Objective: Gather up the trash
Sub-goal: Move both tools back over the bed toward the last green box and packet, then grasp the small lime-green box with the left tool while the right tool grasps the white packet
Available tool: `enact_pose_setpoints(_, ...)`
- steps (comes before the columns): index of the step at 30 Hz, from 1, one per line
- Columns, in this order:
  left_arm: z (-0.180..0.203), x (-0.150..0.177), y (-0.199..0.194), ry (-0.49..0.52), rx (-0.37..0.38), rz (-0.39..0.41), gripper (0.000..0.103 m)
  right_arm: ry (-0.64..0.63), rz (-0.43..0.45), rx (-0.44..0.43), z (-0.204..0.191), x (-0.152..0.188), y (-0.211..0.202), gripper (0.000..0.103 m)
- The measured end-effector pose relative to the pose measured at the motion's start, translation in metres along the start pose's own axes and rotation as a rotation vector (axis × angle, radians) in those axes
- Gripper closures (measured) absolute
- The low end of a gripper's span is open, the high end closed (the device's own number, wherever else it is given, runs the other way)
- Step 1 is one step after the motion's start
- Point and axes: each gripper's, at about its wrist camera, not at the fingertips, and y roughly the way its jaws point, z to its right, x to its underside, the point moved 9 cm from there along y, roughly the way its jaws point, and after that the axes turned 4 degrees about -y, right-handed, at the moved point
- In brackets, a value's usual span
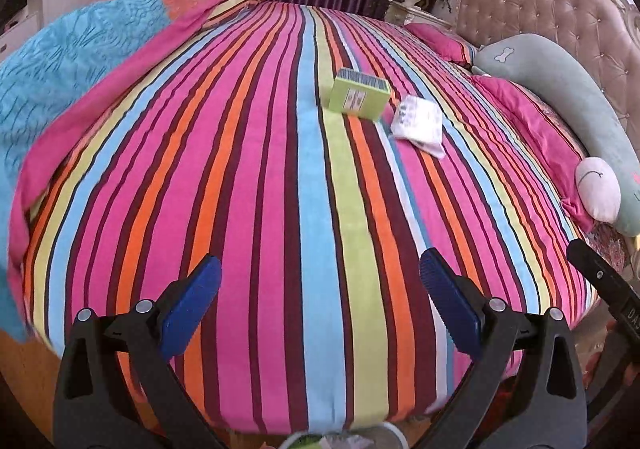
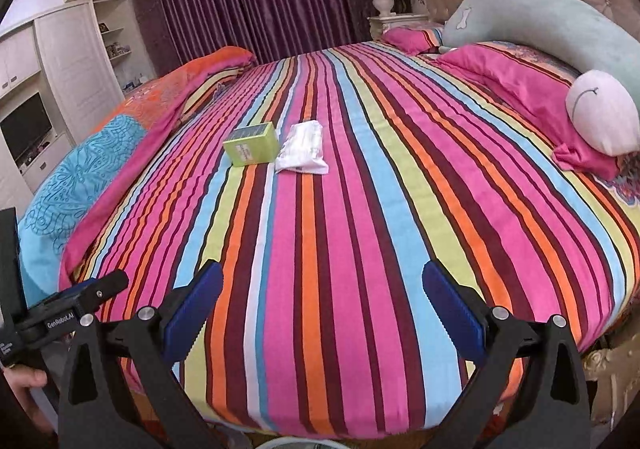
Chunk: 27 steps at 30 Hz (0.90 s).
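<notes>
Both the left claw [image 1: 320,289] and right claw [image 2: 322,291] hang spread and empty over a striped bed [image 2: 340,249]; a green box [image 2: 252,149] sits just beside a white wrapper [image 2: 302,153].

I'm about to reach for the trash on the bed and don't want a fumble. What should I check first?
1. Left gripper open, nothing held: ok.
2. Right gripper open, nothing held: ok.
3. Green box and white wrapper both unobstructed on the striped bedspread: ok.
4. Box and wrapper far enough apart to pick one alone: cannot tell, they look nearly touching.
5. Bin ready below the bed edge: cannot tell, only a rim shows.
</notes>
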Motion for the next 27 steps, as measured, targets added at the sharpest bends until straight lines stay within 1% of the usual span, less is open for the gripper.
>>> enact_pose_setpoints(4, 0.007, -0.022, 0.018, 0.017, 0.001, 0.002, 0.007, -0.019, 0.006, 0.007, -0.001, -0.016, 0.015, 0.008)
enact_pose_setpoints(9, 0.013, -0.049, 0.041, -0.011, 0.024, -0.007, 0.007, -0.051, -0.008, 0.014, -0.003, -0.027, 0.039, 0.008)
enact_pose_setpoints(14, 0.018, -0.073, 0.063, 0.004, 0.024, -0.005, 0.007, -0.059, -0.020, 0.016, -0.004, -0.043, 0.060, 0.008)
enact_pose_setpoints(17, 0.020, -0.089, 0.080, -0.013, 0.030, -0.017, 0.007, -0.066, -0.019, 0.020, -0.003, -0.053, 0.074, 0.008)
enact_pose_setpoints(21, 0.025, -0.111, 0.100, -0.030, 0.051, -0.024, 0.007, -0.076, -0.028, 0.016, -0.002, -0.059, 0.090, 0.008)
enact_pose_setpoints(27, 0.039, -0.131, 0.137, -0.044, 0.085, -0.062, 0.007, -0.125, -0.039, 0.012, -0.006, -0.073, 0.118, 0.008)
